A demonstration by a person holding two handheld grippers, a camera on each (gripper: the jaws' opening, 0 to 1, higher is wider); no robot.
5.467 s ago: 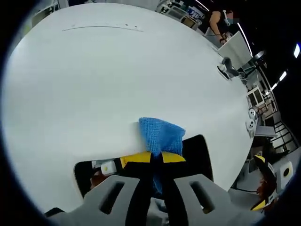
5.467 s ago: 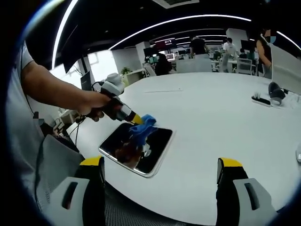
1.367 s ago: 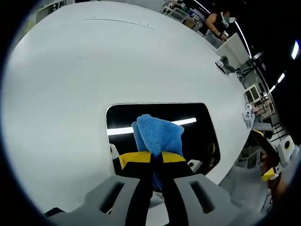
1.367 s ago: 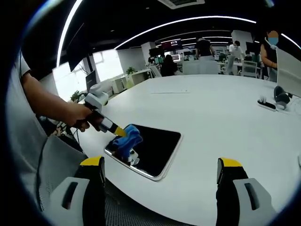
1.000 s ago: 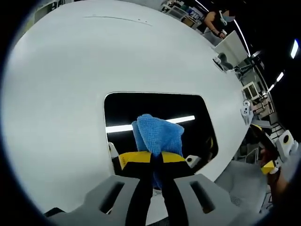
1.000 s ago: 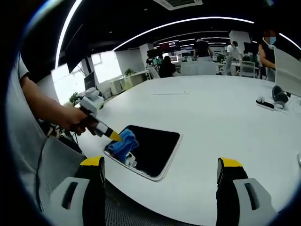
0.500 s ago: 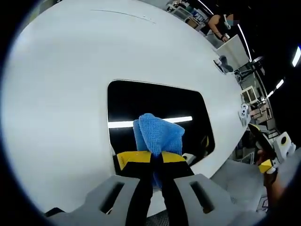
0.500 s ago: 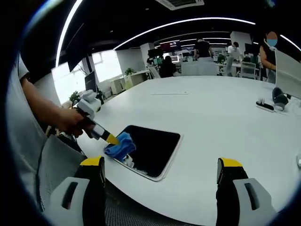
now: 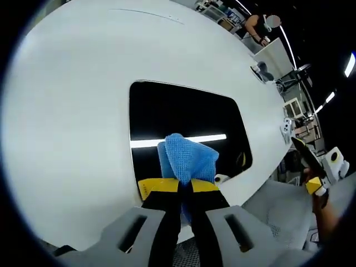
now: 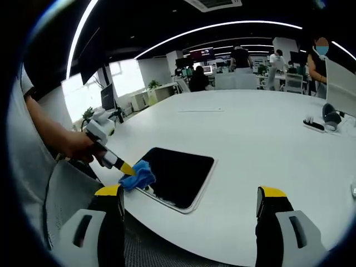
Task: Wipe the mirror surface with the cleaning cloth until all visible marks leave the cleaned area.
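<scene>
1. the mirror [image 10: 179,176] is a dark rounded rectangle lying flat on the white table [image 10: 267,144]; in the right gripper view its long axis runs from about 8 o'clock, at the table's near edge, toward 2 o'clock. in the left gripper view the mirror [image 9: 183,119] reflects a bright ceiling strip.
2. the blue cleaning cloth [image 9: 188,159] is bunched, its loose end pressed on the mirror's near edge; in the right gripper view the cloth [image 10: 137,176] sits at the mirror's 9 o'clock corner.
3. the left gripper [image 9: 184,186] has its yellow-tipped jaws clamped on the cloth; in the right gripper view the left gripper [image 10: 125,168] slants in from 10 o'clock, held by a hand [image 10: 78,147].
4. the right gripper [image 10: 189,203] hovers near the table edge, jaws spread wide, grasping nothing.
5. people stand among desks at 12 o'clock beyond the table.
</scene>
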